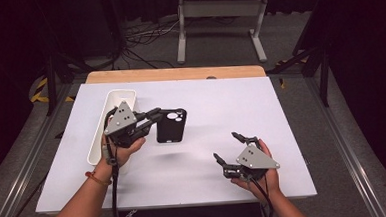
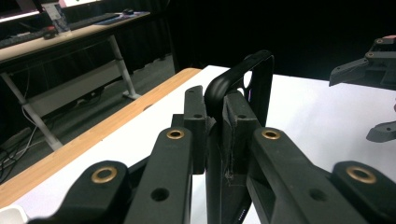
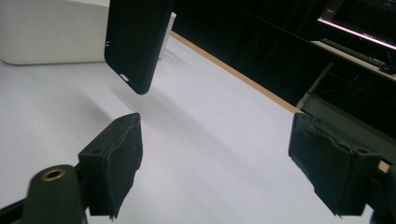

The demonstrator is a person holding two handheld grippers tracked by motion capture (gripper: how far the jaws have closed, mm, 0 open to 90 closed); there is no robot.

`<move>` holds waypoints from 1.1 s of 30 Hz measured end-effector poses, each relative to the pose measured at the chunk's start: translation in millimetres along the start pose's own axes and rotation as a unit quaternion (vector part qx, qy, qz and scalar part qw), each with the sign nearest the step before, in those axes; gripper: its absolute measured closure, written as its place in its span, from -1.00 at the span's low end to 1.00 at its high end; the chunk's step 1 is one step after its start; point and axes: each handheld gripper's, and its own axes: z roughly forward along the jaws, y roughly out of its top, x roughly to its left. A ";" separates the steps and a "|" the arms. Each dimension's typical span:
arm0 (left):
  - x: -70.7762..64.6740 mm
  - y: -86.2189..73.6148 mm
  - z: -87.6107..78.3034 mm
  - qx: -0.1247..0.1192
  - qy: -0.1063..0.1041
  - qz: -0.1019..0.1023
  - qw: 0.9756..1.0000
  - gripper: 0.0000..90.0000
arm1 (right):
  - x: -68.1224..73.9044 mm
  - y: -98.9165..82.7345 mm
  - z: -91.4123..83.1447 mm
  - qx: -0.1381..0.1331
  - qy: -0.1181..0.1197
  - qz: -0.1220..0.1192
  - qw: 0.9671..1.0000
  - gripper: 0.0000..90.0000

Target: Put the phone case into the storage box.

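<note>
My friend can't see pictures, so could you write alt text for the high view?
A person's left gripper holds a black rubbery phone case above a white table, beside a long white plastic bin. The right gripper is open, holding nothing.

We see a black phone case (image 1: 171,125), hollow side up, held off the table's left side, camera cutout far.
</note>
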 end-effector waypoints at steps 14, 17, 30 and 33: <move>4.9 6.9 -13.0 -0.022 0.009 0.003 1.000 0.83 | -3.8 -5.8 -3.0 0.004 -0.014 0.003 1.000 -0.60; 6.9 8.3 -17.0 -0.024 0.009 0.001 1.000 0.83 | -4.7 -6.6 -3.1 0.004 -0.016 0.004 1.000 -0.61; 17.8 10.2 -31.0 -0.039 0.019 -0.002 0.999 0.83 | -4.7 -10.3 -2.2 0.011 -0.018 0.001 1.000 -0.62; 19.3 10.9 -33.7 -0.042 0.023 -0.002 0.999 0.83 | -6.1 -9.7 -3.2 0.009 -0.021 0.001 1.000 -0.63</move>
